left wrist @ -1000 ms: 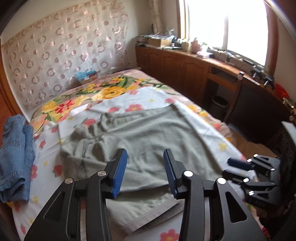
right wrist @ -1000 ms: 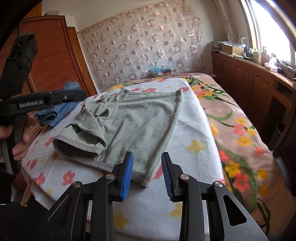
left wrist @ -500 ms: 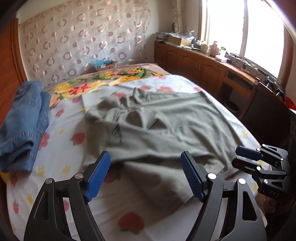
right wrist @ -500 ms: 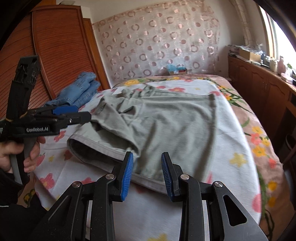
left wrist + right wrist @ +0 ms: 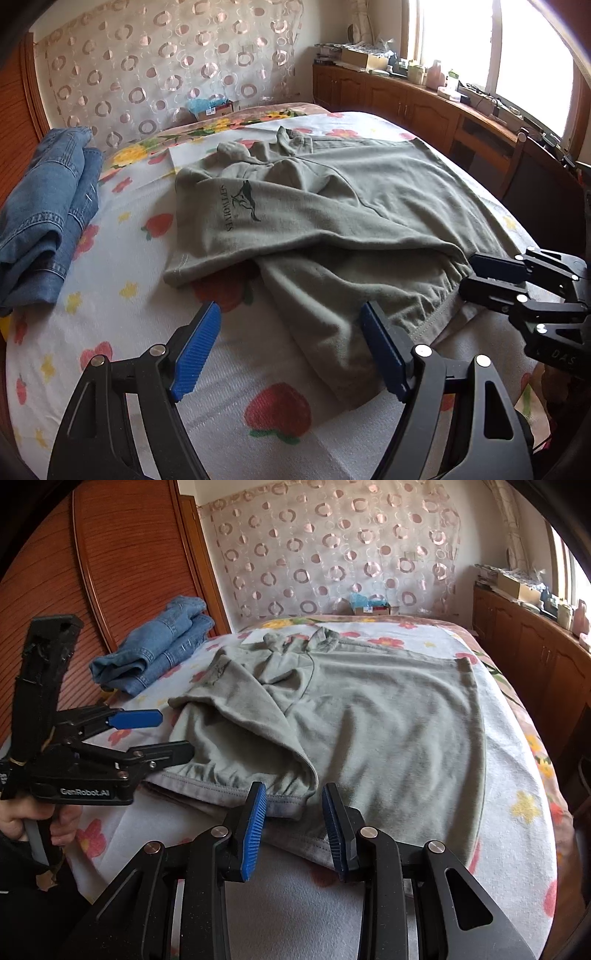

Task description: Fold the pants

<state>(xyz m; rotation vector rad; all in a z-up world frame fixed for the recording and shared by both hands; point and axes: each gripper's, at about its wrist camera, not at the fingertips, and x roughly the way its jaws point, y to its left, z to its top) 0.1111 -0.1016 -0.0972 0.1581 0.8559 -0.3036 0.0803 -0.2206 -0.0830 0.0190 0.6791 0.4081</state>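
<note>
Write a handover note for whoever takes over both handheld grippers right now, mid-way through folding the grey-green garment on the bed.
Left gripper: jaws have just been opening, now wide, empty, low over the near hem of the grey-green cotton garment.
Right gripper: jaws partly open, nothing pinched, at the gathered hem corner.
The garment lies spread on the flower-print bedsheet, one side flap already turned over its middle.
Folded blue denim jeans sit apart by the wooden wardrobe.
Left to do: grip the near hem, finish the folds.
</note>
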